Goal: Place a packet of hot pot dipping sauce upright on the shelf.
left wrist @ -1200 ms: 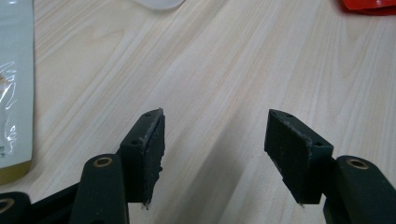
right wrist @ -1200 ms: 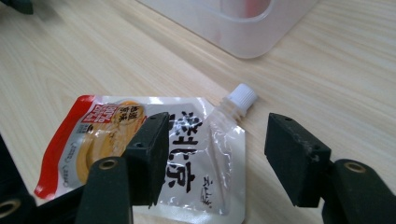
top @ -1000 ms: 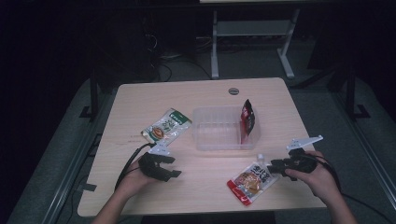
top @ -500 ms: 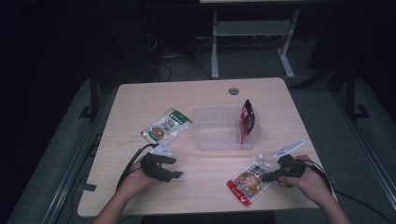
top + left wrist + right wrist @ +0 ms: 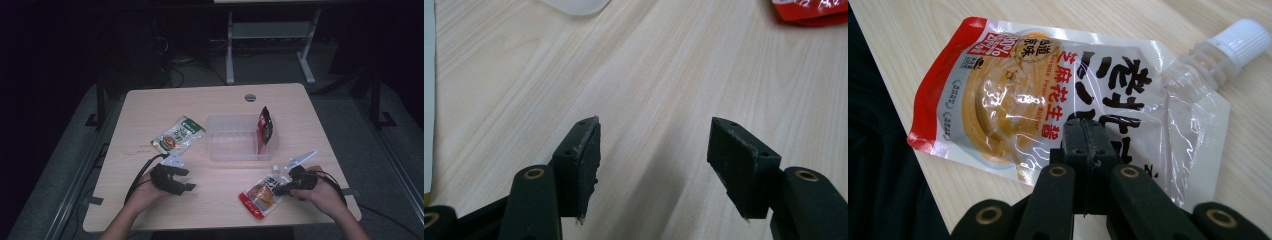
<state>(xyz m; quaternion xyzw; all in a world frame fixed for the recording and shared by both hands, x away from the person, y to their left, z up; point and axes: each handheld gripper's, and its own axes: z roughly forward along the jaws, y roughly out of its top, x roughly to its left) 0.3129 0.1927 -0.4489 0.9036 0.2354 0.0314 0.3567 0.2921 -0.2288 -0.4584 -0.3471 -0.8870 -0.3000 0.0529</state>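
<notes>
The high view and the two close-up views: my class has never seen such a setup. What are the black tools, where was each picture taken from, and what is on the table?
A person sits at a wooden table holding a hand-operated gripper in each hand. The high view looks down from above the person. Each close-up comes from a small camera riding on one gripper, looking along its two black fingers.

The left gripper has its fingers apart, with bare table between them. The right gripper has its fingers shut, their tips at a spouted sauce pouch; whether they pinch its film is unclear.

Also on the table are a green packet and a clear plastic tub with a red packet standing inside.
</notes>
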